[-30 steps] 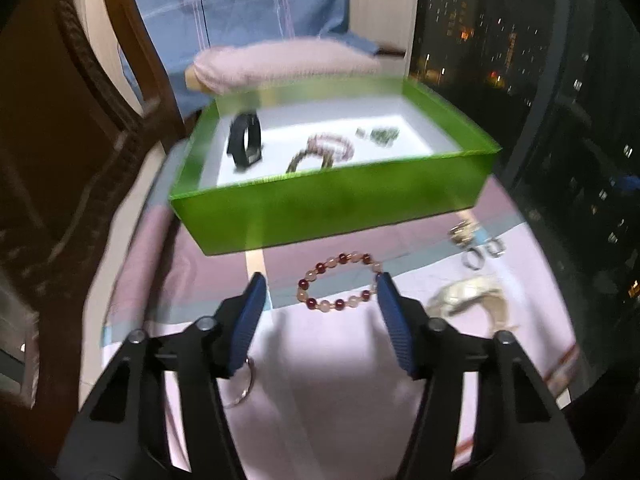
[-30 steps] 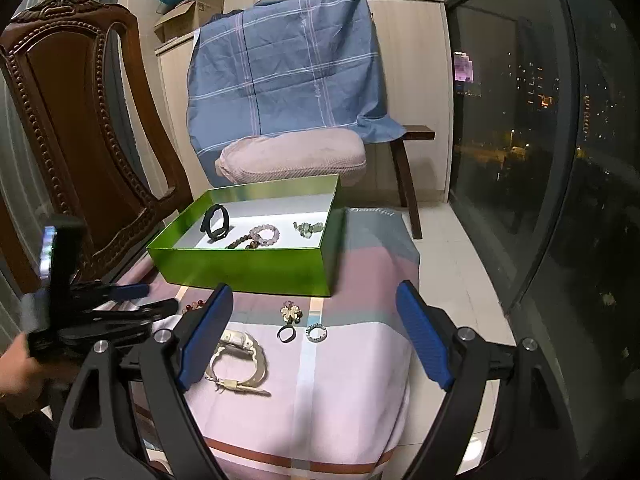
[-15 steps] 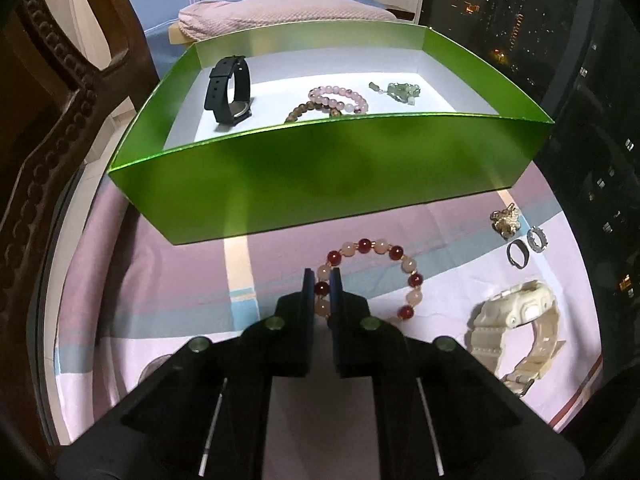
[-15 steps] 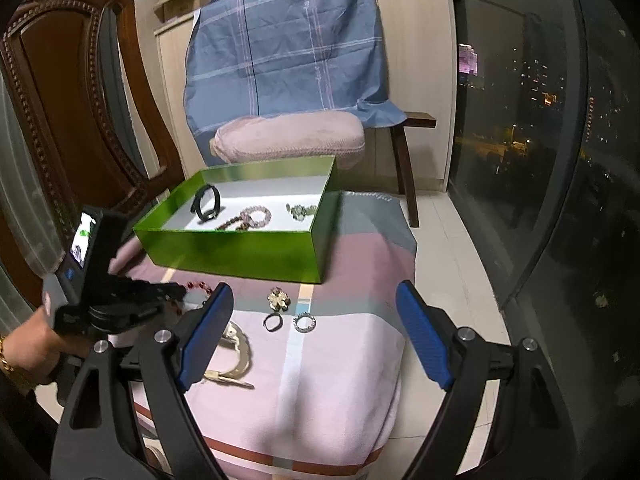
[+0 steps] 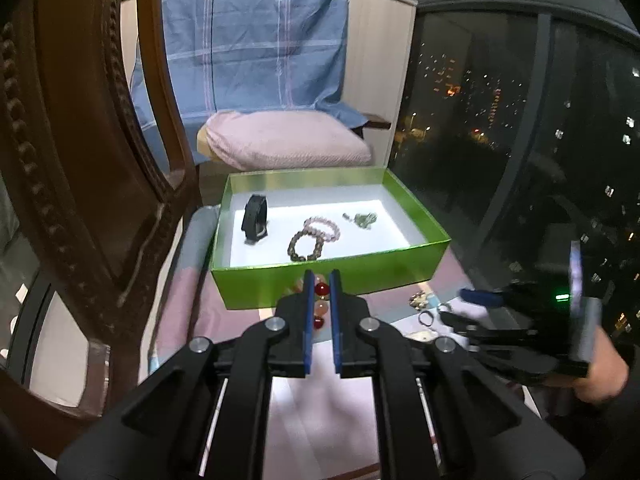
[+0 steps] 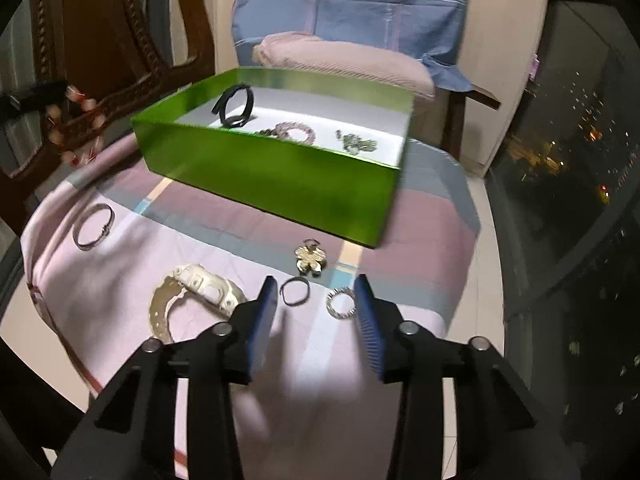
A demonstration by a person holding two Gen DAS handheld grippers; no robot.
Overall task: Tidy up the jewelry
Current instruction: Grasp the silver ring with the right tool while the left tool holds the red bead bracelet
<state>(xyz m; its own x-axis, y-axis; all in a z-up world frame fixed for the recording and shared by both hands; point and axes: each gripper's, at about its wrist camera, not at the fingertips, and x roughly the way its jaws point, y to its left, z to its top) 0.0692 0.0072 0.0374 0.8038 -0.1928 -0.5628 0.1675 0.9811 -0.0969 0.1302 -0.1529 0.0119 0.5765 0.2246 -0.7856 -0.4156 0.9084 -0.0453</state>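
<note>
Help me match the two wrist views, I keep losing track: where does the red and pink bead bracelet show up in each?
Left wrist: the bead bracelet is low centre, clamped by the left gripper, before the green box.
Right wrist: blurred at the far left edge, hanging in the air beside the chair.
Shared landmark: the green box with the black watch inside.

Green box top open; chair back crowds box's left side.
</note>
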